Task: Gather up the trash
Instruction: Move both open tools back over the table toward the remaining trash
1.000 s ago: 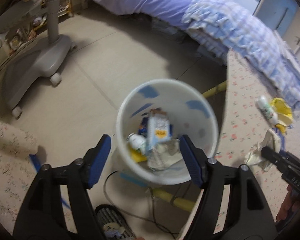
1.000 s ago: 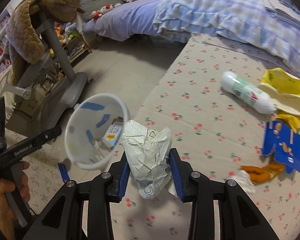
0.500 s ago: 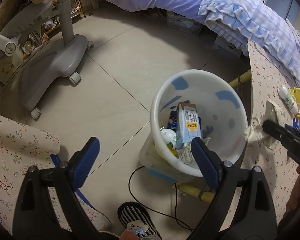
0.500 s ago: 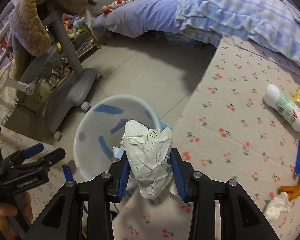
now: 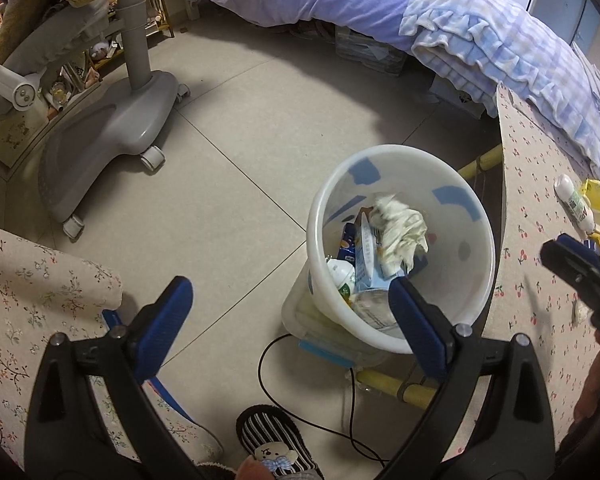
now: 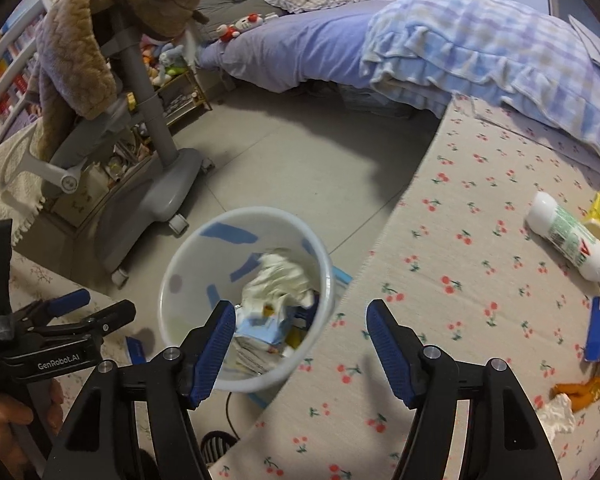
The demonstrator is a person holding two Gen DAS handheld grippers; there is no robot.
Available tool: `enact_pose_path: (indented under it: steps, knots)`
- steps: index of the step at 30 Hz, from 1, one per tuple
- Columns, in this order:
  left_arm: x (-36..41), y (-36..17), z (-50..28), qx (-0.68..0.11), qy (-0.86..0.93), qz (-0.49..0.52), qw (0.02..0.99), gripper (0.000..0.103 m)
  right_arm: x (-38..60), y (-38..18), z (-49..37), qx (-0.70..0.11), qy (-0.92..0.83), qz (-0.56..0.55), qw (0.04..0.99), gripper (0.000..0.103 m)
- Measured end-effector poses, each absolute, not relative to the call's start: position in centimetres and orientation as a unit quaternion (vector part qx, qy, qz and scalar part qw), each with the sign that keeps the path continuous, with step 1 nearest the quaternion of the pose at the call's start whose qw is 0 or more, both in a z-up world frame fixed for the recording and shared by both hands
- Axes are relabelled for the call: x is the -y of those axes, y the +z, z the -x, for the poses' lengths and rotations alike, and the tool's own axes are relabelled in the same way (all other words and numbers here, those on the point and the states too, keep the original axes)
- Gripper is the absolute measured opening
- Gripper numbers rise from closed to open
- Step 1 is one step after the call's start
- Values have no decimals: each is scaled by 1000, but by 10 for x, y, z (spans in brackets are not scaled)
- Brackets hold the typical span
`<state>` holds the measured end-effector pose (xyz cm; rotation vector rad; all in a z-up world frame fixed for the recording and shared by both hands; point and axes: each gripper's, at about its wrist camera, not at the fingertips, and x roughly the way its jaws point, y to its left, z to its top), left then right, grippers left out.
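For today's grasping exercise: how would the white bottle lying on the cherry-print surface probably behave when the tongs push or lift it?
The white bottle lies on its side and looks round, so a push would probably roll it. Its smooth plastic may slip between the pads. It looks rigid, likely light if empty; contents can't be seen.

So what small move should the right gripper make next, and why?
Probably swing right toward the white bottle on the cherry-print cover. The right gripper is open and empty, the crumpled paper already lies in the bin, and more trash remains.
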<state>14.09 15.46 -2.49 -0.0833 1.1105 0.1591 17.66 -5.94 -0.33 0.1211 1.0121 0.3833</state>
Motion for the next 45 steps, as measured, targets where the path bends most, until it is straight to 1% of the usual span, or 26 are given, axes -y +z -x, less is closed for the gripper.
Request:
enact_pose_path:
  steps: [9, 17, 30, 45]
  knots:
    - [-141, -25, -141, -531, 59, 35, 845, 98, 107, 10, -159, -478, 155, -62, 862, 71]
    - [-113, -22, -139, -533, 30, 33, 845, 98, 167, 14, -141, -481, 115, -70, 866, 72]
    - [-14, -24, -141, -545, -47, -7, 837, 98, 266, 6, -115, -489, 42, -108, 864, 72]
    - [95, -31, -139, -545, -135, -35, 827, 98, 334, -2, -94, -495, 4, -132, 859, 72]
